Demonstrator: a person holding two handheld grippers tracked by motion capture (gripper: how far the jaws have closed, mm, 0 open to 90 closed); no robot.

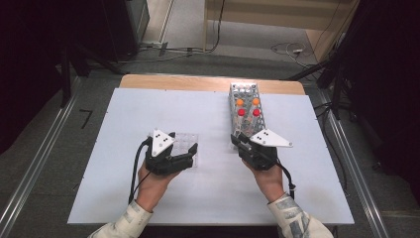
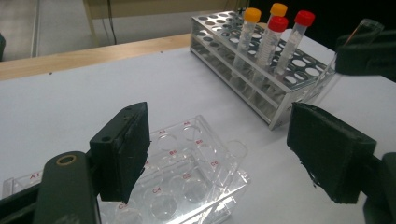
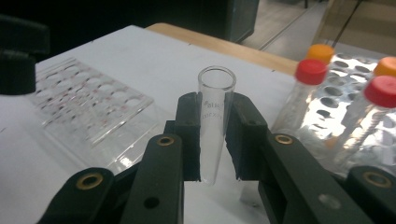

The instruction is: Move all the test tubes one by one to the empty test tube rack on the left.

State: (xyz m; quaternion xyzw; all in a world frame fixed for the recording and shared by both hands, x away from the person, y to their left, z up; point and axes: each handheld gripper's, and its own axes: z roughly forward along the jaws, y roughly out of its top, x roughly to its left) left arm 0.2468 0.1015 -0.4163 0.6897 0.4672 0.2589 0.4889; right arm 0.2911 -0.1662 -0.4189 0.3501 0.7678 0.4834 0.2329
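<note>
The white table carries everything, and the work in hand seems to be the moving of one open glass tube near the tube rack. The tube rack is a long metal one that stands toward the far right part of the surface, its short end reaching close to the far edge; it holds two orange-capped tubes and, just nearer to the person, two red-capped tubes. The clear well plate lies flat to the left of the rack, well apart from it and closer to the near edge. The left gripper hangs above this plate with its jaws wide apart and nothing between them. The right gripper is at the near end of the rack, and its jaws are closed on the glass tube, which stands almost upright, open mouth up, with the rounded bottom free below the pads. In my judgement the tube is clear of the rack now, so the careful way is to keep it vertical and to hold the pressure steady, because smooth glass can slip through the pads. If it goes to a rack hole, the bottom should be brought exactly over the hole before lowering. The capped tubes stand near, so the jaws should not swing toward them.
</note>
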